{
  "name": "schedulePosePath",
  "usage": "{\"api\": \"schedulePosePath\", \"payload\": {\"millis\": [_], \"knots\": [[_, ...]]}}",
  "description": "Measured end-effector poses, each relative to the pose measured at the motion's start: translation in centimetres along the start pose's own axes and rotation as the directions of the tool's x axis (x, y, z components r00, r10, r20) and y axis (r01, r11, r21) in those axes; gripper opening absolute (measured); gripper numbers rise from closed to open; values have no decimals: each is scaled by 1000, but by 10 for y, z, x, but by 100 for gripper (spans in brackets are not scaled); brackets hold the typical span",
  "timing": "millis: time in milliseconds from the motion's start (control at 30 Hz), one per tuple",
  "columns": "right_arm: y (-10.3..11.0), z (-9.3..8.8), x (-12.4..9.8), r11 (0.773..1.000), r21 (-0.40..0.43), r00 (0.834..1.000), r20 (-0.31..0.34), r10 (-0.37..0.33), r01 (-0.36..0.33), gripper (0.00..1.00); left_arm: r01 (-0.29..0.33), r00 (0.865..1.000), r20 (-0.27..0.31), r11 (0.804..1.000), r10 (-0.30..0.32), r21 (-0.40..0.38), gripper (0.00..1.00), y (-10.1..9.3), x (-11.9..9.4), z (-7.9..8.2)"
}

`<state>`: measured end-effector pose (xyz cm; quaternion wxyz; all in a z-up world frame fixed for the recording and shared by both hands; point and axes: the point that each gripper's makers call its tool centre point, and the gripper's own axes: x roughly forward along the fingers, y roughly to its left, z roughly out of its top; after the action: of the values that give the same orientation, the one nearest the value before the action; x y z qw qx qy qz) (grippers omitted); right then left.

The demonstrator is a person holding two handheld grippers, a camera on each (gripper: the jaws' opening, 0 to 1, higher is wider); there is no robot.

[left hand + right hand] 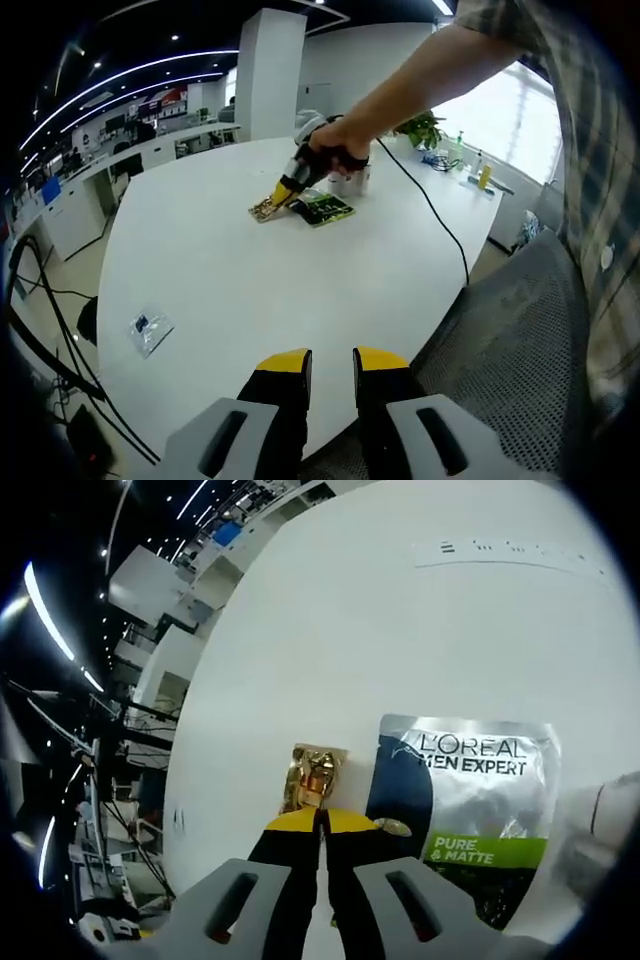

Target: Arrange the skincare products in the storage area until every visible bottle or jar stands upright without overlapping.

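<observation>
So the thing that matters here: the gold sachet (314,777) sits dead ahead of the right gripper (322,825), just past the tips, centre of the right gripper view. Its long axis runs pretty much in line with the fingers (293,825), lying flat on the white surface (330,620). Those fingers are pinched nearly together, and I can't tell if they've actually caught the sachet's near edge. Just right of it lies the L'Oreal Men Expert packet (470,800), also flat.

In the left gripper view the left gripper (331,362) hangs at the bottom edge, fingers a narrow gap apart and holding nothing, well apart from the products at upper centre. Right hand's clearly the nearer one.
</observation>
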<state>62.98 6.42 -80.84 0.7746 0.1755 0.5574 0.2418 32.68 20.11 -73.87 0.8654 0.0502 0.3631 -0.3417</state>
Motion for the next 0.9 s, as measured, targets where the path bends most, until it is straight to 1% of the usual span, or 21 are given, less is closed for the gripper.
{"api": "schedulePosePath", "payload": {"millis": [100, 200, 333, 433, 533, 733, 833, 900], "knots": [[-2, 1, 0, 1000, 10, 1000, 6, -10, 10, 3, 2, 1000, -3, 1000, -2, 1, 17, 0, 0, 0], [-5, 2, 0, 1000, 2, 1000, 12, -27, 27, 4, 3, 1000, -4, 1000, -3, 2, 17, -1, 0, -1], [-6, 2, 1, 1000, 8, 1000, 14, -27, 27, 6, 7, 1000, -6, 1000, -7, 3, 17, -1, 1, -1], [-7, 3, 1, 999, -18, 999, 20, -47, 47, 8, 7, 1000, -6, 1000, -7, 3, 17, -2, 1, -1], [-7, 3, 0, 998, -20, 998, 23, -51, 52, 9, 8, 1000, -5, 1000, -8, 5, 17, -2, 1, 0], [-7, 4, -7, 996, -48, 996, 39, -77, 79, 12, 8, 1000, 2, 1000, -8, 9, 17, -2, 0, 1], [-12, 5, -12, 989, -80, 992, 52, -118, 122, 20, 7, 1000, 6, 1000, -7, 11, 17, -2, 0, 2], [-13, 5, -16, 987, -91, 990, 58, -130, 135, 21, 5, 1000, 12, 1000, -5, 14, 17, -2, -1, 2]]}}
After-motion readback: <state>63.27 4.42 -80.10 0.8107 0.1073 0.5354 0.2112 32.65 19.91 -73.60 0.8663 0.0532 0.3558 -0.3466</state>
